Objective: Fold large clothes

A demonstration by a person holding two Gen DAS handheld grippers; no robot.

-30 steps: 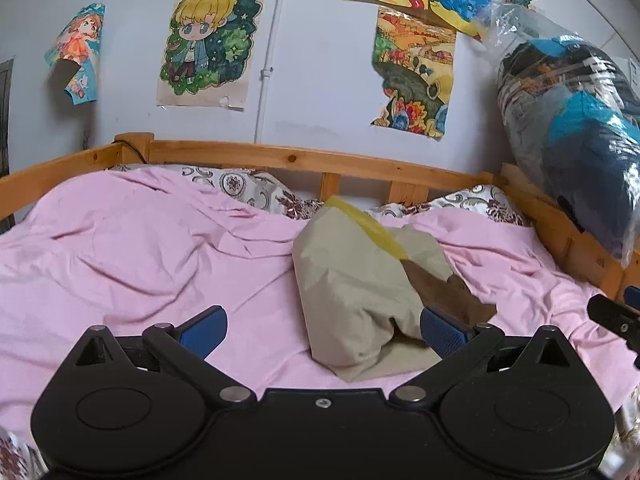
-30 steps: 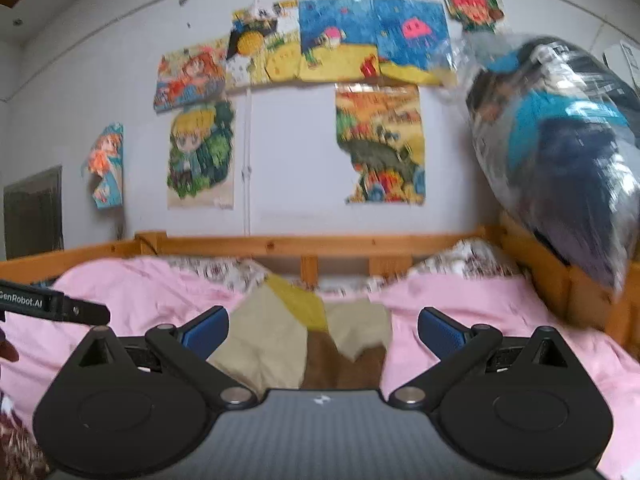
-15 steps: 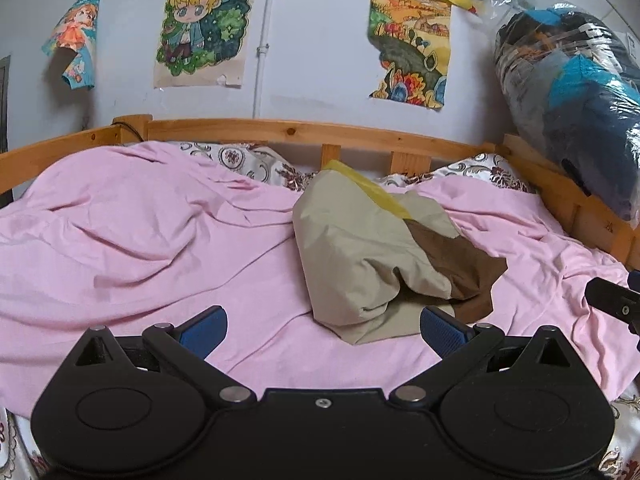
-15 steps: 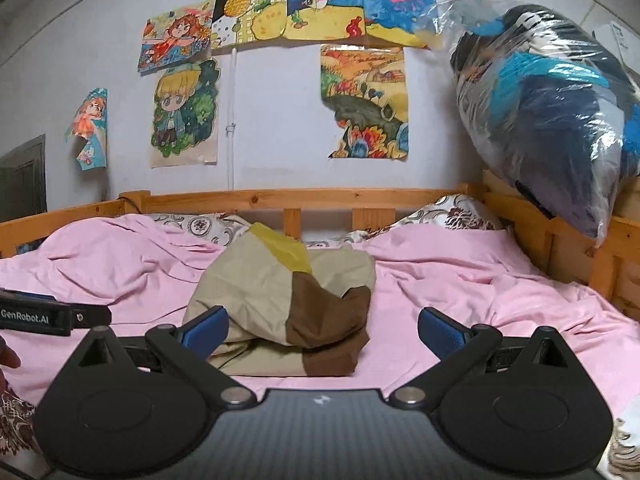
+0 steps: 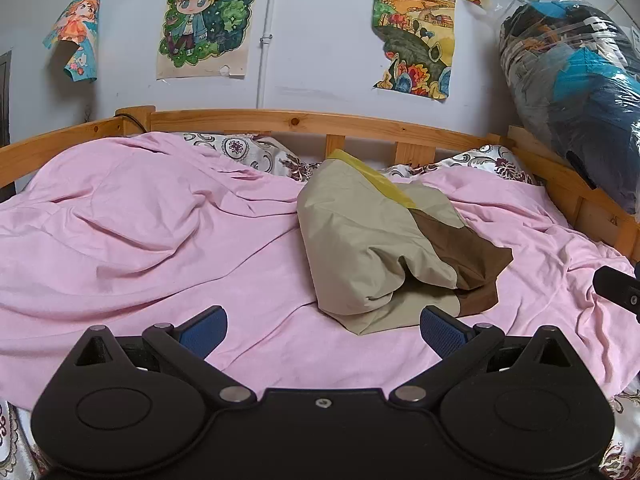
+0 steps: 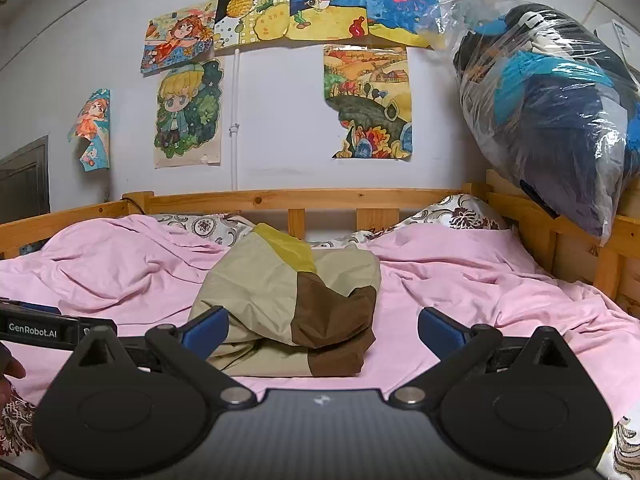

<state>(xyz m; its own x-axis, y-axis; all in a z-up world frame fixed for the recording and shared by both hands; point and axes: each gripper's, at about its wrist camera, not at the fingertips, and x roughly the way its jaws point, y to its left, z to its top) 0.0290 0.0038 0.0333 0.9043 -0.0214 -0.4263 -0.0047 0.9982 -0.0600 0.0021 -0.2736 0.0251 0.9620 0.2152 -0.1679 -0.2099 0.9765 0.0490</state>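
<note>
A folded garment in beige, brown and yellow lies as a loose bundle on the pink sheet, right of the bed's middle. It also shows in the right wrist view. My left gripper is open and empty, held back from the bundle's near edge. My right gripper is open and empty, just in front of the bundle. The left gripper's body shows at the left edge of the right wrist view, and part of the right gripper shows at the right edge of the left wrist view.
A wooden bed rail runs along the back and the right side. Patterned pillows lie by the rail. A large plastic bag of dark clothes hangs at the upper right. Posters cover the wall.
Both grippers have pulled back and lowered, so the bundle sits farther ahead and more of the bed shows. The garment lies still. Both grippers stay open.
</note>
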